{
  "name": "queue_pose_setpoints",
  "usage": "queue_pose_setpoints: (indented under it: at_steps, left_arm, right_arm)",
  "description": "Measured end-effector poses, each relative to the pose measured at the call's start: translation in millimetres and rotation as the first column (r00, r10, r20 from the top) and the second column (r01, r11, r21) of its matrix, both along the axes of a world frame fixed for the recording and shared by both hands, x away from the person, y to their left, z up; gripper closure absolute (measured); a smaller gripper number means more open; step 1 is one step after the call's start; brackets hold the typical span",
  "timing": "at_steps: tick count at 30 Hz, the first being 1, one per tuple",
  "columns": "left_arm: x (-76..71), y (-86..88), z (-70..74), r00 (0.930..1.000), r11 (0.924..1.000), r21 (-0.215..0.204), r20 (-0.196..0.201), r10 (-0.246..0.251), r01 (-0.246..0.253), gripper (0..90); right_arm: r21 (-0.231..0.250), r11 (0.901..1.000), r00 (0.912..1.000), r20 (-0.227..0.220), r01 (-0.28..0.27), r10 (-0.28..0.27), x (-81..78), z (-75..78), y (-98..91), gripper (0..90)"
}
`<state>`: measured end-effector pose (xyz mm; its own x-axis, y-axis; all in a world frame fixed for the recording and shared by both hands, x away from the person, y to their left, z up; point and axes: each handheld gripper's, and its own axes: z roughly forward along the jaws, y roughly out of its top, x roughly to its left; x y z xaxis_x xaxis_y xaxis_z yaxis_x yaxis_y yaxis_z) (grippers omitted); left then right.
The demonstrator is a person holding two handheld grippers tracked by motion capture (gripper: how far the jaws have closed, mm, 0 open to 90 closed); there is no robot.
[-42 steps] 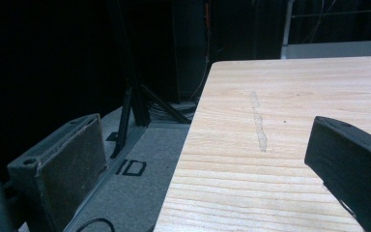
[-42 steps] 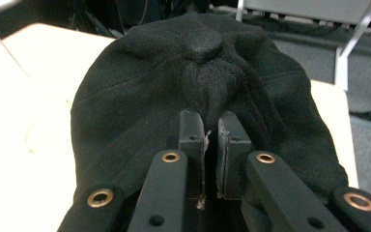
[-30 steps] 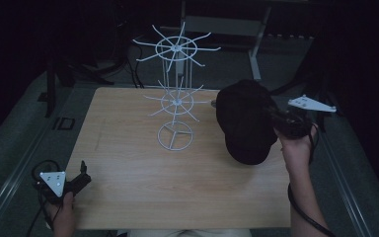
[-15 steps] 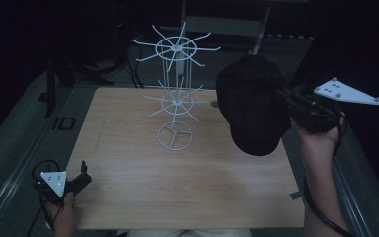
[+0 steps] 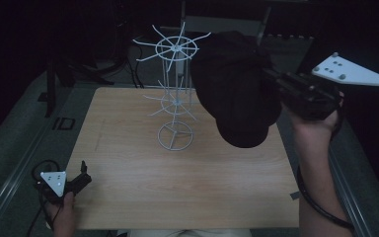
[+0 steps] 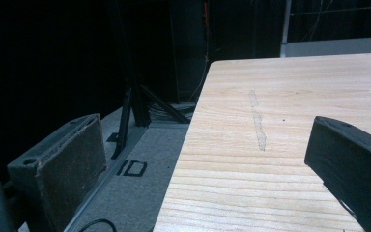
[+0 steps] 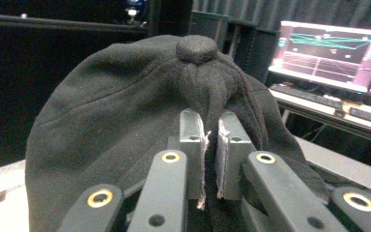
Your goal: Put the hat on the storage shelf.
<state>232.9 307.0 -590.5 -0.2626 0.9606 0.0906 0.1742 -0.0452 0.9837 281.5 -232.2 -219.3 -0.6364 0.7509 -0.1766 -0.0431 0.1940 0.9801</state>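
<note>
The right gripper (image 7: 211, 140) pinches a fold of the black cap (image 5: 237, 89) between its closed jaws, holding it in the air just beside the white wire rack (image 5: 175, 89). The left gripper (image 5: 81, 180), jaws apart and holding nothing, sits at the wooden table's (image 5: 187, 187) near-left corner.

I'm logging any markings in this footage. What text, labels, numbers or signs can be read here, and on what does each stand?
"ID": black letters on the grey floor strip beside the table's left edge, also seen in the high view.
Monitor behind the black cap: coloured graph lines and figures, too blurred to read.
Black cap: no legible logo or label.
</note>
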Motion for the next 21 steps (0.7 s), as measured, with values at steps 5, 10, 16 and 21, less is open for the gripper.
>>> queue_pose_setpoints:
  at_steps: [5,10,16,21]
  left_arm:
    - [-0.1,0.2,0.0,1.0000,1.0000,-0.006,0.003,0.000,0.000,1.3]
    - [0.0,0.7,0.0,1.0000,1.0000,-0.009,0.004,-0.001,0.001,1.3]
    - [-0.2,0.5,0.0,1.0000,1.0000,-0.007,0.002,0.000,0.000,1.3]
    - [0.0,0.4,0.0,1.0000,1.0000,-0.008,0.003,-0.002,0.002,1.3]
  right_arm:
    - [-0.009,0.9987,0.9979,-0.040,-0.050,0.050,7.1,-13.8,15.1,83.3]
    - [-0.010,0.9972,0.9941,-0.079,-0.075,0.074,11.6,-31.1,20.3,83.2]
    - [0.006,0.9940,0.9865,-0.122,-0.109,0.109,15.9,-52.1,20.4,83.0]
    - [-0.002,0.9938,0.9846,-0.136,-0.111,0.110,16.3,-67.7,20.7,82.5]
